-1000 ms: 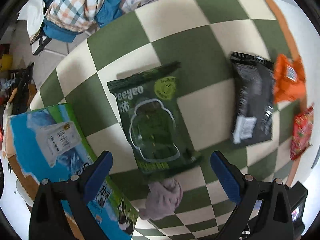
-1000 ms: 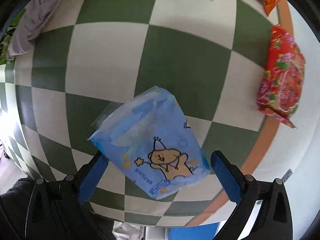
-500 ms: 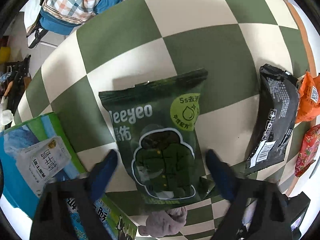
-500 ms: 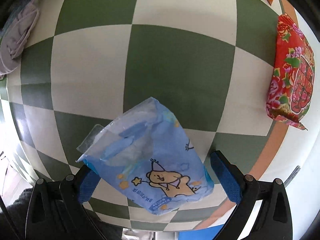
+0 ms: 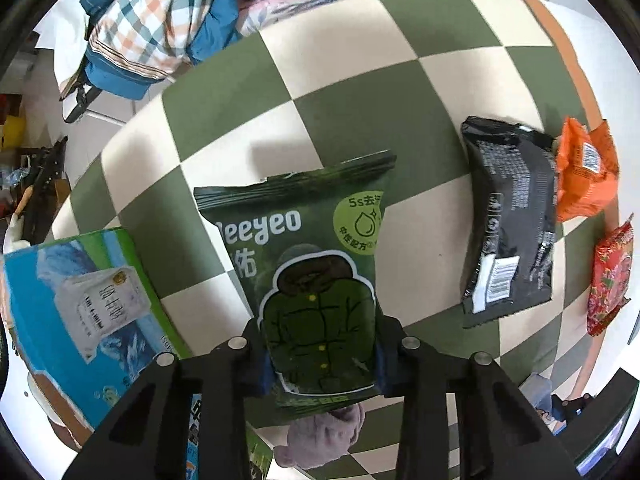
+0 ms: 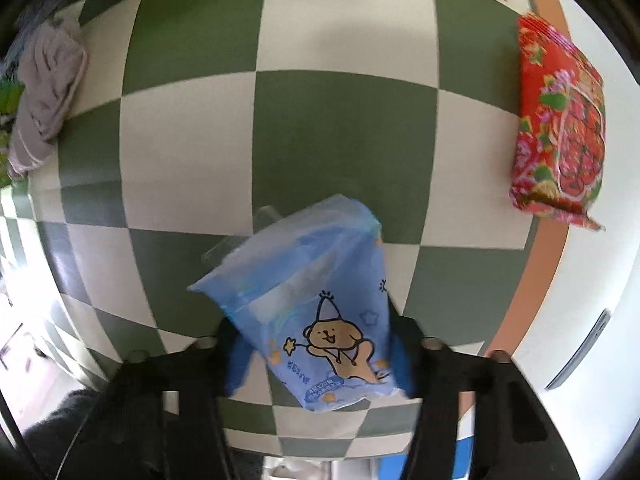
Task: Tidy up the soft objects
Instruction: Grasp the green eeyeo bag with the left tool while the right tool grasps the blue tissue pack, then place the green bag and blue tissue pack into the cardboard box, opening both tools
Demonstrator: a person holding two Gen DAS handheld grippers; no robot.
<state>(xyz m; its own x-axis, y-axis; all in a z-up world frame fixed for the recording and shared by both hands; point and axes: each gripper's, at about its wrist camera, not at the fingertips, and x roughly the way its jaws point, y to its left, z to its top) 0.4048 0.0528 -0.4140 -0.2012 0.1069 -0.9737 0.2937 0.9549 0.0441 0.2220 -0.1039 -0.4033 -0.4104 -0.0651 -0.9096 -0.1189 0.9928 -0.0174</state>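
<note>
In the left wrist view my left gripper (image 5: 322,364) is shut on the lower end of a dark green "deeyeo" pack (image 5: 308,256) that lies on the green-and-cream checked cloth (image 5: 256,100). In the right wrist view my right gripper (image 6: 316,360) is shut on the lower part of a light blue pack with a cartoon bear (image 6: 316,312). A grey-mauve cloth bundle (image 5: 320,436) lies just below the green pack; it also shows in the right wrist view (image 6: 44,96).
A black pack (image 5: 508,224), an orange pack (image 5: 584,176) and a red floral pack (image 5: 608,276) lie at the right; the red floral pack also shows in the right wrist view (image 6: 560,132). A blue-green box (image 5: 84,312) sits at the left. Folded clothes (image 5: 140,24) lie beyond the cloth.
Both grippers went from open to closed: the left moved forward and closed on the green pack, the right closed on the blue bear pack.
</note>
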